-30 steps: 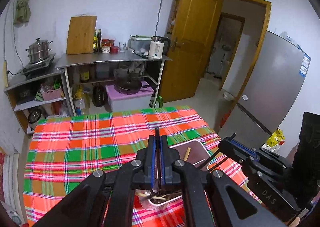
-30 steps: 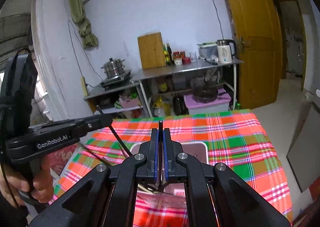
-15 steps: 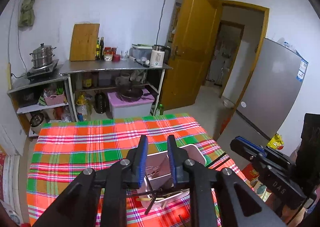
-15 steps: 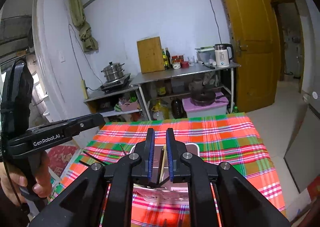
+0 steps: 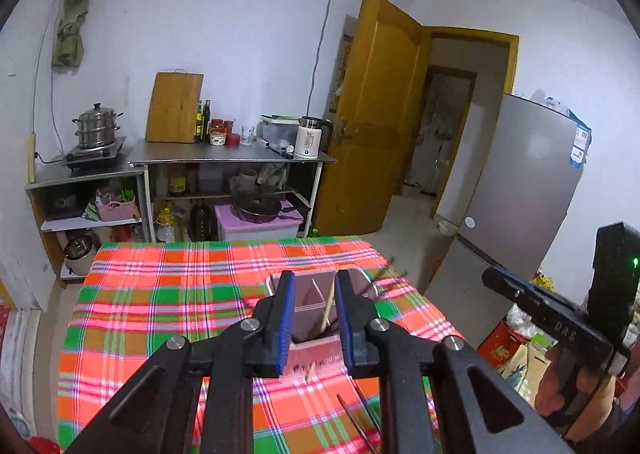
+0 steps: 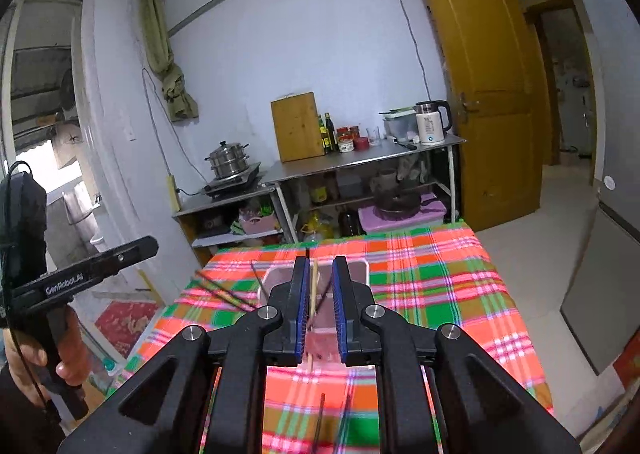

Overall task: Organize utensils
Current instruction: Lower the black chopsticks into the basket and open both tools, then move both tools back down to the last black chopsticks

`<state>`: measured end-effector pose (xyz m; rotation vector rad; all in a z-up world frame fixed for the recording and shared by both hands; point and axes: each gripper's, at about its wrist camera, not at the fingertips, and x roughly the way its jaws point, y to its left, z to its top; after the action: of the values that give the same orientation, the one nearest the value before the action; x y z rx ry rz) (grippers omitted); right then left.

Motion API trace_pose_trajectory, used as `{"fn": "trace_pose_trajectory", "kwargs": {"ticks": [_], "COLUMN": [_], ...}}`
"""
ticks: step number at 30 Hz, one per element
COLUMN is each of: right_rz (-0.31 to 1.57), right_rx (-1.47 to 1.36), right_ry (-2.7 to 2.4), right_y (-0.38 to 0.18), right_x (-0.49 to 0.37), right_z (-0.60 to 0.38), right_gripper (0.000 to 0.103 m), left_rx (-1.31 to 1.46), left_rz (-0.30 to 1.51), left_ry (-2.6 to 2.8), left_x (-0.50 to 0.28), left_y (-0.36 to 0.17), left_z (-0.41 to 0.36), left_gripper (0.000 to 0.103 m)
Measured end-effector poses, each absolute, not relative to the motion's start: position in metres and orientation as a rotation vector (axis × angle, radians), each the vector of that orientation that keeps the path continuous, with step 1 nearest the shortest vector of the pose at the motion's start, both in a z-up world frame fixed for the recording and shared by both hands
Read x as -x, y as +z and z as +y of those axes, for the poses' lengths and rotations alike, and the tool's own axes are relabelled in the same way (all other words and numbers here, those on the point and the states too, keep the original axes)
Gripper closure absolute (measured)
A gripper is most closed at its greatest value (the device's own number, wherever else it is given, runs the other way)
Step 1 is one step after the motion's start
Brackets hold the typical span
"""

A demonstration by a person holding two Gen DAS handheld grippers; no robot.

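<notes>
Chopsticks lean in a metal tray on the checked desk, others loose beside it; both the left tool and right tool hover above, jaws apart, empty.

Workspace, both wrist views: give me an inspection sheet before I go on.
Surface: plaid tablecloth.
Job's things: metal tray holding a light wooden chopstick; dark chopsticks lie loose on the cloth beside it.
Clutter: nothing seen on the table.
Grippers: left gripper open; right gripper open; both above the tray, empty.
Cables: wall cord.
Surroundings: kettle, cutting board, fridge, open door.
</notes>
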<state>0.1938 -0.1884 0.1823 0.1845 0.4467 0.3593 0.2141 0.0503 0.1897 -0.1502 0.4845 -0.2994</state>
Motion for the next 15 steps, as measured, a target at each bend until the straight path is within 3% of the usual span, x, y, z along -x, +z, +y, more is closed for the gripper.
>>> {"fn": "trace_pose_trajectory", "kwargs": {"ticks": [15], "right_rz": [0.521], "right_rx": [-0.158], "right_ry": [0.335], "right_y": [0.133], "right_x": [-0.132], "right_z": [-0.199], "right_gripper": [0.091], "left_rx": [0.148], "left_rz": [0.524], "left_ry": [-0.269], "left_x": [-0.132], "left_y": [0.127], "left_z": [0.038], "left_gripper": [0.084]}}
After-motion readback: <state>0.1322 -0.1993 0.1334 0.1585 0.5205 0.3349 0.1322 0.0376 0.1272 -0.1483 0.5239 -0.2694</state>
